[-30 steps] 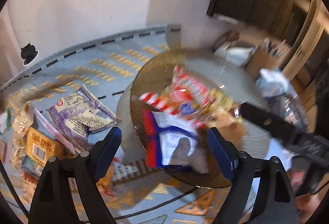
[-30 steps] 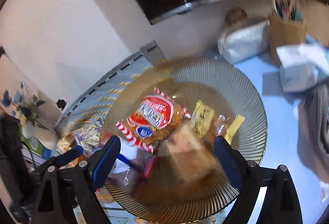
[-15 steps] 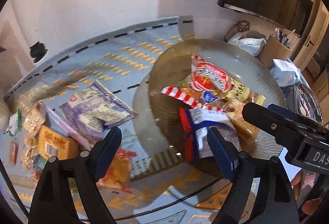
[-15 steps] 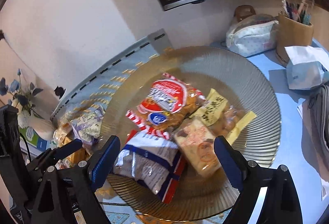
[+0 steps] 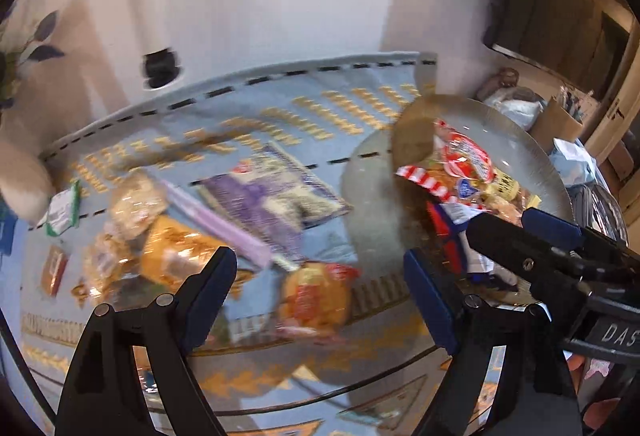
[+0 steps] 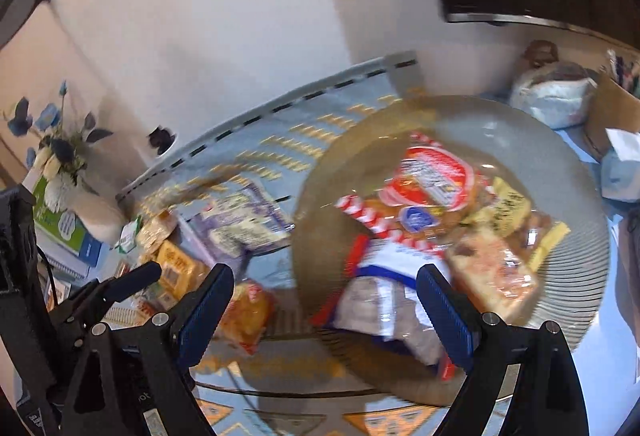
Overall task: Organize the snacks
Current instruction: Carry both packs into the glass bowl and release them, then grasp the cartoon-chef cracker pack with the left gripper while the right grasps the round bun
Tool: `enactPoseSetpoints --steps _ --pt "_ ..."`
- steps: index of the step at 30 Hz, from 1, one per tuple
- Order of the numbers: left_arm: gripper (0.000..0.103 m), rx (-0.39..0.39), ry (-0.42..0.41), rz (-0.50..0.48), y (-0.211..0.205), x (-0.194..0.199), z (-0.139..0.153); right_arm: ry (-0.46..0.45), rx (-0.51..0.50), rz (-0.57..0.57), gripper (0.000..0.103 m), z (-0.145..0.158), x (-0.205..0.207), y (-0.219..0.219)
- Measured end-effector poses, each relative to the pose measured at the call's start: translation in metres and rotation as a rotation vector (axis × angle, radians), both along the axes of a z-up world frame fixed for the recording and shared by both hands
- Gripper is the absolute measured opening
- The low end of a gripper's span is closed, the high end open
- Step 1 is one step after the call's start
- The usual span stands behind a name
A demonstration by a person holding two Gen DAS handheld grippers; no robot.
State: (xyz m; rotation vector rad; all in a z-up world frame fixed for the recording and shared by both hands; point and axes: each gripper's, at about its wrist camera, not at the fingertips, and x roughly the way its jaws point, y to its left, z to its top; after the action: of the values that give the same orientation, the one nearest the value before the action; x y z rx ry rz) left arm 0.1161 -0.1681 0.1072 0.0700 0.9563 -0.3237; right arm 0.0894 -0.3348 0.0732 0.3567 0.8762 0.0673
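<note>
Left wrist view is pretty motion-blurred, but the left gripper [image 5: 320, 276] has its jaws spread wide with nothing between them, hanging over a crinkly orange-red snack bag [image 5: 316, 296] on the blue patterned cloth [image 5: 248, 104]. A flat purple packet [image 5: 272, 192] and a glossy orange pack [image 5: 172, 252] lie loose in the left half of the frame. Compared to half a second ago, this view has swung left off the plate toward that loose pile. Right wrist view: the right gripper [image 6: 324, 312] is released too, jaws empty, above the ribbed, translucent amber plate [image 6: 576, 316]. On the plate sit a red-and-white striped bag [image 6: 424, 192], a white-and-blue pouch [image 6: 384, 296] and a pinkish square pack [image 6: 496, 272]. The plate has slid toward the right of this frame since then.
</note>
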Motion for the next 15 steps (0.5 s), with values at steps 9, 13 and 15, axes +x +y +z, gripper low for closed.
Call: enactPoseSetpoints --steps 9,13,15 --pt "0.084 -0.025 0.011 0.132 0.097 -0.005 -0.005 -0.009 -0.038 0.088 0.091 0.005 0.008 0.079" --pt "0.084 -0.035 0.018 0.205 0.145 -0.008 -0.011 -0.008 -0.057 0.140 0.091 0.003 0.009 0.116" --pt "0.084 -0.043 0.025 0.236 0.168 -0.010 -0.016 -0.009 -0.066 0.165 0.091 0.000 0.009 0.131"
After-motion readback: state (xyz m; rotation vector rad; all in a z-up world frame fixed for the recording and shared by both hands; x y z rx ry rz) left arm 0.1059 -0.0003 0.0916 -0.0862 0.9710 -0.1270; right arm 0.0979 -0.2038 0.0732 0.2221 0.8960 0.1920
